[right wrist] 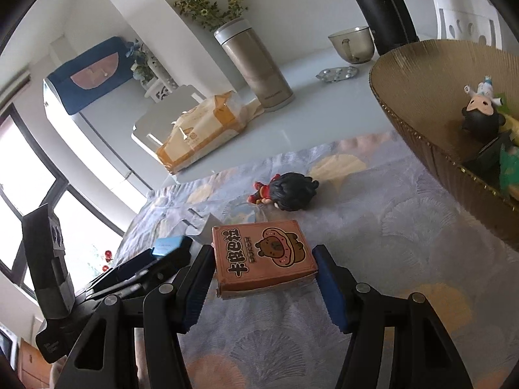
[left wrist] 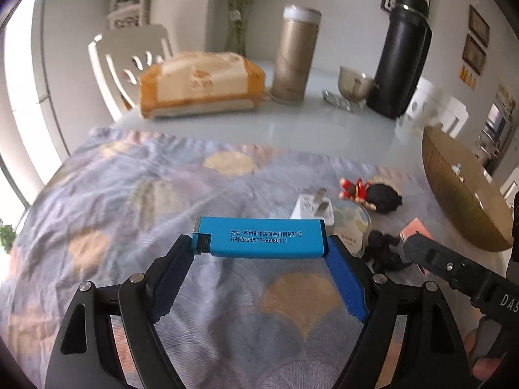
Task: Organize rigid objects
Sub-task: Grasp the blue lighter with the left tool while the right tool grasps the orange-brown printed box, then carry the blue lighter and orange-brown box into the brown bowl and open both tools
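Both tongs hold an item over the patterned cloth.

Left tongs (left wrist: 259, 246) clamp a blue lighter (left wrist: 259, 238) lengthwise at frame centre; right tongs (right wrist: 264, 275) grip a small orange box (right wrist: 262, 259) at lower centre, the ribbed bowl (right wrist: 421, 97) at upper right.

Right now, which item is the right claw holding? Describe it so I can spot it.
On the fan-patterned blue cloth, left of the ribbed amber bowl, the right claw grips a flat orange cardboard box. Only it carries a cartoon bear in a doughnut.
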Demonstrator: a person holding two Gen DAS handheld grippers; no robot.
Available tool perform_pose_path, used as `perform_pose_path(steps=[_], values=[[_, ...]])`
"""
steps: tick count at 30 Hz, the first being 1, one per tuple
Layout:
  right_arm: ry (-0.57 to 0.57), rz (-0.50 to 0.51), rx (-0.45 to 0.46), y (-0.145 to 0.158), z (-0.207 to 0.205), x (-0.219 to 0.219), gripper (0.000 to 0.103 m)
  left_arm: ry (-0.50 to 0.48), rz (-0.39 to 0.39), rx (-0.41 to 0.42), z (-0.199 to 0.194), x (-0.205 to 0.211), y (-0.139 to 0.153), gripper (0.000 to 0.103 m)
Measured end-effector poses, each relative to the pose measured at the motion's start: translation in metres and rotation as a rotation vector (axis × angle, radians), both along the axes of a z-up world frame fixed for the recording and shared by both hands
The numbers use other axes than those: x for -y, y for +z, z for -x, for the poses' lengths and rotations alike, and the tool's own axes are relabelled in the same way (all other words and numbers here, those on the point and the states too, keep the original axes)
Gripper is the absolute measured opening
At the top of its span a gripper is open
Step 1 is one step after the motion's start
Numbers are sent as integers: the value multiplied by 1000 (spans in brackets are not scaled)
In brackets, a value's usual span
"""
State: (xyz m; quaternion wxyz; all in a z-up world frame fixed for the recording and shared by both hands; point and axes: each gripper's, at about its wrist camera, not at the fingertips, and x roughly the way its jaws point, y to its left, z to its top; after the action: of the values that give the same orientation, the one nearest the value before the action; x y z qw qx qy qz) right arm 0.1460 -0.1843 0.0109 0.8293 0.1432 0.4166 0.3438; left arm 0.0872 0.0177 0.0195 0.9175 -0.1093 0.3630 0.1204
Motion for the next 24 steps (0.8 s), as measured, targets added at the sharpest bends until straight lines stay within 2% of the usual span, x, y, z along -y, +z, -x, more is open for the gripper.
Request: perform_pose_path(steps=[12,24], values=[[9,-144,-35,8,2,10,60,-39,-64,45,5,13,10,81],[-10,-182,29,29,9,22,60,-45,-7,42,4,5,7,81]])
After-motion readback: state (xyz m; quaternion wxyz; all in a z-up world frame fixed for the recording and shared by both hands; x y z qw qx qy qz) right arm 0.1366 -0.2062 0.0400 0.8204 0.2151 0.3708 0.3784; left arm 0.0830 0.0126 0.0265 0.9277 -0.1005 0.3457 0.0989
